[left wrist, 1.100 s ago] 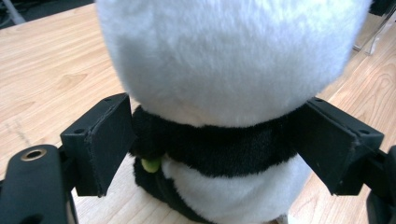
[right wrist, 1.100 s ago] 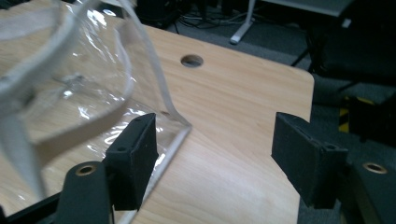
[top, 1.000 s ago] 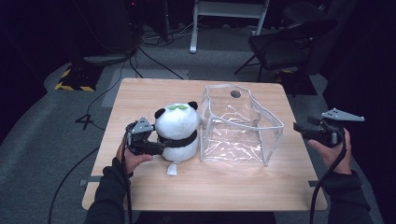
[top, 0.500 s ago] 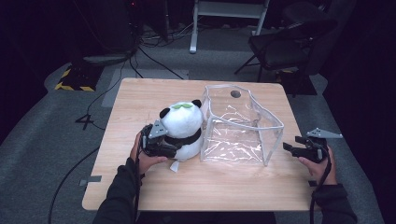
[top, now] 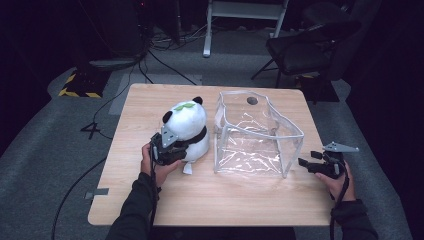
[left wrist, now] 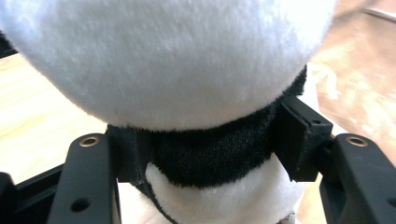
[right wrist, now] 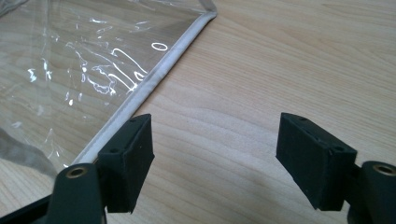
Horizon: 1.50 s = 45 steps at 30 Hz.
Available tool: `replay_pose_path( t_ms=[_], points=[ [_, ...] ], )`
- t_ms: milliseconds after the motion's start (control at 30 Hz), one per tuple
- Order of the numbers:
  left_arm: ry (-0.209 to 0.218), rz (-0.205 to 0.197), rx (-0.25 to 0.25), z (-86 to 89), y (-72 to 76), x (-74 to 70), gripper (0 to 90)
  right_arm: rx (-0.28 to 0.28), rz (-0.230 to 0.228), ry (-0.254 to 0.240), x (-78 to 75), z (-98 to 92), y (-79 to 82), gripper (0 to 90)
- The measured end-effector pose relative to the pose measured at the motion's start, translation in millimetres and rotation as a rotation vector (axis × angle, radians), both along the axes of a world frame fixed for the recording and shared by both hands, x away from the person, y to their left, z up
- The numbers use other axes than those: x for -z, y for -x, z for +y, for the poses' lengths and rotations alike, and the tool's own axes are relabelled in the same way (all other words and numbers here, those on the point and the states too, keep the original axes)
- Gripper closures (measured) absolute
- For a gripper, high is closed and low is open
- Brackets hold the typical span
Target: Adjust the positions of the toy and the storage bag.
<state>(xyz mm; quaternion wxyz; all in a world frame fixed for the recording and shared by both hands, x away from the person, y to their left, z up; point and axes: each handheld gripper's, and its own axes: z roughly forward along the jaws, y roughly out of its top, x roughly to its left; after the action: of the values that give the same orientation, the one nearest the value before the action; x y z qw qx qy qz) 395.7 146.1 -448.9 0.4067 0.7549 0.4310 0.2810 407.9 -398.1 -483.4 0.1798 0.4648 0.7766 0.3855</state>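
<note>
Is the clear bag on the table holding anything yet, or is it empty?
Empty. Through the clear bag only the wooden table shows. The panda plush stands outside, beside it, its black band between the left gripper jaws.

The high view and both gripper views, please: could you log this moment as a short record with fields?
surface: wooden table
toy: plush panda, upright, beside the container's left wall
container: clear plastic bin, open top, nothing seen inside
left tool: left gripper, jaws closed on the panda's black neck band
right tool: right gripper, jaws open, low over bare wood at the bin's right near corner, not touching it
hands: one on each tool, coming in from the near edge
</note>
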Motion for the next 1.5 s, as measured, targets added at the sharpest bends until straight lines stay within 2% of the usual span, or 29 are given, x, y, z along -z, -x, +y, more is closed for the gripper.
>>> replay_pose_path(
  t_ms=[33, 67, 200, 267, 333, 367, 433, 533, 567, 733, 767, 800, 867, 900, 933, 967, 1067, 1167, 1200, 1233, 1300, 1333, 1400, 1467, 1500],
  points=[
    [0.012, -0.007, -0.035, -4.0, 1.5, 1.5, 36.9, -0.005, 0.009, -0.001, 0.9, 0.8, -0.4, 27.2],
    [0.011, -0.014, -0.048, -7.4, 2.5, 2.1, 36.9, -0.005, 0.011, 0.000, 1.4, 1.7, -0.6, 26.7],
    [0.010, -0.027, -0.080, -16.5, 3.9, 2.5, 36.3, -0.006, 0.014, -0.016, 1.6, 3.6, -0.2, 26.2],
    [0.026, -0.027, -0.096, -20.5, 4.0, 3.0, 33.8, -0.018, 0.015, 0.006, 5.2, 7.7, -0.5, 25.9],
    [0.053, -0.038, -0.077, -22.2, 5.3, 2.7, 30.5, -0.022, 0.025, 0.036, 9.1, 11.5, -1.0, 25.9],
    [0.053, -0.038, -0.077, -22.2, 5.3, 2.7, 29.3, -0.024, 0.024, 0.052, 10.8, 13.0, -1.3, 25.9],
    [0.074, -0.049, -0.054, -20.3, 7.0, 1.0, 27.1, -0.031, 0.023, 0.064, 13.2, 14.3, -1.8, 25.9],
    [0.078, -0.051, -0.044, -17.6, 9.2, 0.0, 26.1, -0.023, 0.030, 0.052, 16.5, 14.3, -3.0, 25.8],
    [0.079, -0.047, -0.025, -14.2, 10.3, -0.4, 26.0, -0.026, 0.025, 0.056, 17.2, 14.3, -2.9, 25.7],
    [0.068, -0.033, -0.013, -4.7, 12.2, -2.0, 21.2, -0.029, 0.021, 0.037, 18.0, 13.7, -2.4, 25.6],
    [0.065, -0.002, 0.017, 1.2, 10.2, -1.4, 18.8, -0.028, 0.020, 0.031, 18.2, 13.2, -2.4, 25.7],
    [0.045, 0.009, 0.014, 3.7, 9.6, 0.5, 16.4, -0.027, 0.020, 0.028, 18.4, 12.8, -2.4, 25.7],
    [0.054, 0.022, 0.030, 7.0, 8.7, 3.6, 16.4, -0.026, 0.021, 0.022, 18.5, 12.5, -2.2, 25.7],
    [0.042, 0.059, 0.063, 11.2, 7.0, 11.2, 16.1, -0.027, 0.020, 0.020, 18.7, 12.3, -2.2, 25.7],
    [0.042, 0.059, 0.063, 11.2, 7.0, 11.2, 15.3, -0.027, 0.020, 0.020, 18.7, 12.3, -2.2, 25.7],
    [0.013, 0.078, 0.094, 14.6, 6.0, 16.5, 15.0, -0.026, 0.019, 0.019, 18.8, 12.2, -2.2, 25.7],
    [0.017, 0.091, 0.114, 16.5, 4.1, 20.4, 15.0, -0.023, 0.016, 0.018, 19.1, 12.5, -2.1, 25.7],
    [0.014, 0.168, 0.152, 12.2, -2.9, 32.2, 17.7, -0.023, 0.014, 0.027, 19.1, 13.6, -1.6, 25.7],
    [-0.003, 0.190, 0.146, 8.8, -4.5, 36.5, 18.5, -0.025, 0.013, 0.028, 19.1, 13.8, -1.4, 25.7],
    [-0.003, 0.190, 0.146, 8.8, -4.5, 36.5, 18.0, -0.025, 0.013, 0.028, 19.1, 13.8, -1.4, 25.7],
    [-0.041, 0.210, 0.136, 0.9, -7.6, 41.5, 19.2, -0.027, 0.013, 0.024, 19.1, 13.5, -1.5, 25.8],
    [-0.039, 0.198, 0.129, -2.6, -7.8, 41.7, 19.2, -0.027, 0.013, 0.024, 19.1, 13.5, -1.5, 25.8],
    [-0.021, 0.191, 0.138, -8.4, -8.3, 41.5, 26.0, -0.026, 0.013, 0.022, 19.2, 13.5, -1.6, 25.7],
    [-0.024, 0.187, 0.167, -14.7, -6.9, 41.1, 32.3, -0.028, 0.013, 0.019, 19.2, 13.3, -1.4, 25.7],
    [-0.032, 0.185, 0.179, -18.4, -5.7, 40.8, 32.3, -0.028, 0.013, 0.019, 19.2, 13.3, -1.4, 25.7]
  ],
)
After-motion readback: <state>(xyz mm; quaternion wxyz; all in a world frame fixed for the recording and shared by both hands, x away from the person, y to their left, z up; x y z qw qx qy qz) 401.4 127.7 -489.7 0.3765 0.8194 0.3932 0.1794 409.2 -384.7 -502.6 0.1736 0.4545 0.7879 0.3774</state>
